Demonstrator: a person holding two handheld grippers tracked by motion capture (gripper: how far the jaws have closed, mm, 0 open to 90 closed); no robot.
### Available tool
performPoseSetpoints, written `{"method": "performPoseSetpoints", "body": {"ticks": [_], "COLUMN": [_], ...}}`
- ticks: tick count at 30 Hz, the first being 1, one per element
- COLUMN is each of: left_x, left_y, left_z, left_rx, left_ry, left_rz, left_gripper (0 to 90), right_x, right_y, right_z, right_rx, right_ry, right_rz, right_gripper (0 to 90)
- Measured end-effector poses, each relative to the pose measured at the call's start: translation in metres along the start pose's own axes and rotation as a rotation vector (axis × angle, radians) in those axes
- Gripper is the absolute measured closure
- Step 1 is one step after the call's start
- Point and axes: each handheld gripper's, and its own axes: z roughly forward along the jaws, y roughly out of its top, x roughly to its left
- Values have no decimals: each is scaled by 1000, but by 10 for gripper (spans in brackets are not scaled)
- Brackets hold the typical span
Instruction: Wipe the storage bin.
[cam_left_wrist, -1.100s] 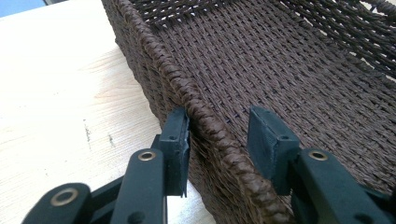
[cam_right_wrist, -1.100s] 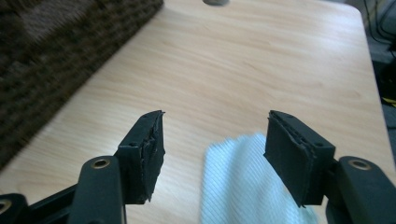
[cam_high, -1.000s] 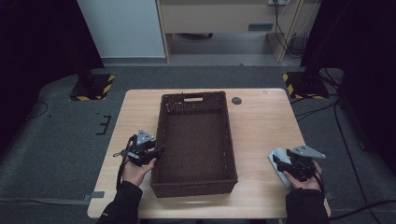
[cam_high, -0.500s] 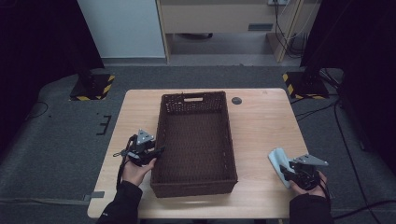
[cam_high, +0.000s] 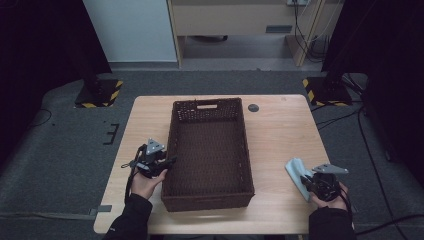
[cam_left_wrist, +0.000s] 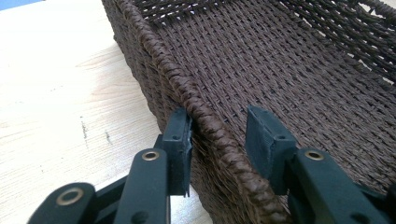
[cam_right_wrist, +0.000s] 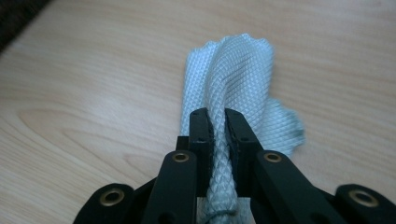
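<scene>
A dark brown wicker basket (cam_high: 243, 145) stands in the middle of the wooden table (cam_high: 285, 135). My left gripper (cam_high: 170, 161) is at its left rim (cam_left_wrist: 205, 126), which runs between the jaws. The outer pad (cam_left_wrist: 180, 140) lies against the rim and the inner pad (cam_left_wrist: 261, 140) stands apart from it, so the gripper (cam_left_wrist: 219, 135) is open. A pale blue woven cloth (cam_high: 295, 170) lies near the table's right front edge. My right gripper (cam_high: 306, 182) is shut on a raised fold of this cloth (cam_right_wrist: 238, 70), which is pinched between the pads of the gripper (cam_right_wrist: 217, 130).
The basket holds nothing that I can see. A small black round disc (cam_high: 253, 107) lies on the table beyond the basket's far right corner. The table's right edge is close to the right hand (cam_high: 330, 197).
The right hand has slid slightly toward the table's near edge at the cloth. The left hand and the basket have not moved.
</scene>
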Motion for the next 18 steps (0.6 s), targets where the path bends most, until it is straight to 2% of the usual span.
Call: {"method": "performPoseSetpoints", "body": {"ticks": [7,11,18], "left_x": [-2,-4,-16], "left_y": [0,1,3], "left_z": [0,0,3], "left_rx": [-3,-6,-2], "left_ry": [7,4,-5], "left_rz": [-10,-20,2], "left_gripper": [633,635,635], "right_x": [3,6,12], "right_y": [19,30,44], "right_z": [-7,-4,3], "right_rx": [-137,-181,-209], "right_ry": [43,61,68], "right_rz": [13,6,-7], "right_gripper": [830,830,830]}}
